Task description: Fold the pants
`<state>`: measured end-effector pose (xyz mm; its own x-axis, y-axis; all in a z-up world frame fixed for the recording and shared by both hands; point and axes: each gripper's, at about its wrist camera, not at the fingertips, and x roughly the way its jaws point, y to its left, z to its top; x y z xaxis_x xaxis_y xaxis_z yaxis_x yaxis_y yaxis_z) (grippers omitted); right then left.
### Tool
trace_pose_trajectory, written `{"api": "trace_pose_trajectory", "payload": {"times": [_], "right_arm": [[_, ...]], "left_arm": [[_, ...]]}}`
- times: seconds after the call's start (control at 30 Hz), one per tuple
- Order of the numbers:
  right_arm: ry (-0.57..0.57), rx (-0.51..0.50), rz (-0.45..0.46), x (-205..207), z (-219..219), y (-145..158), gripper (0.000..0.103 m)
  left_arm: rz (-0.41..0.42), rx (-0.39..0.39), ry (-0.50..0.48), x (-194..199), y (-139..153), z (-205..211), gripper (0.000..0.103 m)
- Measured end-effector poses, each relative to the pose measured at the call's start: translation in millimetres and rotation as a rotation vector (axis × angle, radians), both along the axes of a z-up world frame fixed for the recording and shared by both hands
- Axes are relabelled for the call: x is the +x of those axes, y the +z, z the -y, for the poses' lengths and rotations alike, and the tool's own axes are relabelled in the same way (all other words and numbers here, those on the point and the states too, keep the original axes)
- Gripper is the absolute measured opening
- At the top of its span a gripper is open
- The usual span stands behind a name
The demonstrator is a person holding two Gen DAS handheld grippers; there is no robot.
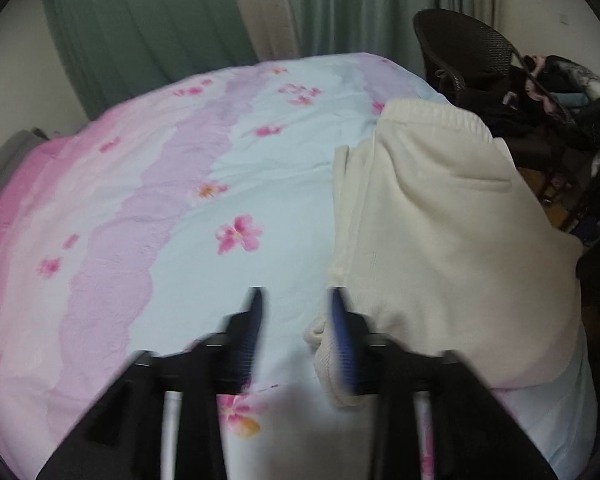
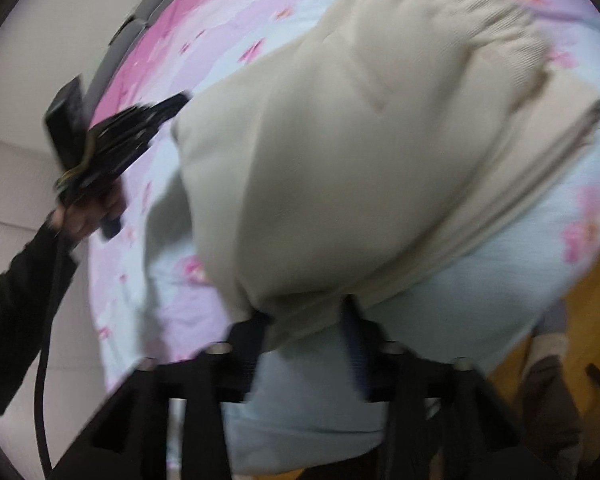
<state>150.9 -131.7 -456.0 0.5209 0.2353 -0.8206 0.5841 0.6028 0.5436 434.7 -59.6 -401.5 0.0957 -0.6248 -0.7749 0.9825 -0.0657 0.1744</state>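
The cream pants [image 1: 432,216] lie folded on the flowered bedsheet [image 1: 148,184], waistband at the far end. My left gripper [image 1: 296,300] is open and empty, just left of the pants' near edge; its right finger [image 1: 342,332] overlaps the cloth edge. In the right wrist view the pants [image 2: 360,152] fill the middle, folded in layers. My right gripper [image 2: 306,314] is open at the pants' near edge, with cloth lying between its fingers. The left gripper [image 2: 116,140] also shows there, held in a hand at the left.
A black mesh chair [image 1: 460,52] with dark clothes stands beyond the bed's right side. Green curtains [image 1: 148,20] hang behind the bed. Wooden floor [image 2: 572,320] and a foot in a slipper show at the bed's right edge.
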Motion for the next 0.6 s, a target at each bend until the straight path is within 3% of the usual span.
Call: {"api": "trace_pose_trajectory", "payload": {"times": [0.07,0.13,0.27,0.33,0.43,0.53,0.6], "right_arm": [[-0.035,-0.035,-0.014,-6.9,6.8,10.2,0.051],[-0.072,-0.059,-0.006,-15.5,23.7,23.5,0.054],[-0.207,-0.147,0.006,-25.6,71.6,41.8,0.054],[-0.255,-0.218,-0.002,-27.4,100.8,46.9,0.060],[-0.240,-0.307,-0.026,-14.2,131.8,43.1,0.061],[-0.151,-0.359,-0.061,9.1,160.2,28.8,0.060],[-0.095,-0.314,-0.077,15.5,171.6,20.0,0.044]], "left_arm": [[0.004,-0.005,0.018,-14.5,7.1,-2.6,0.059],[0.009,-0.006,0.056,-27.9,10.3,-4.8,0.059],[-0.064,-0.028,0.181,-41.1,5.4,-2.5,0.059],[-0.127,-0.056,0.257,-46.9,1.6,5.4,0.059],[-0.135,-0.073,0.349,-59.7,-8.2,19.5,0.059],[-0.170,-0.075,0.455,-71.7,-15.4,28.1,0.059],[-0.212,-0.084,0.520,-81.7,-17.1,31.9,0.061]]}}
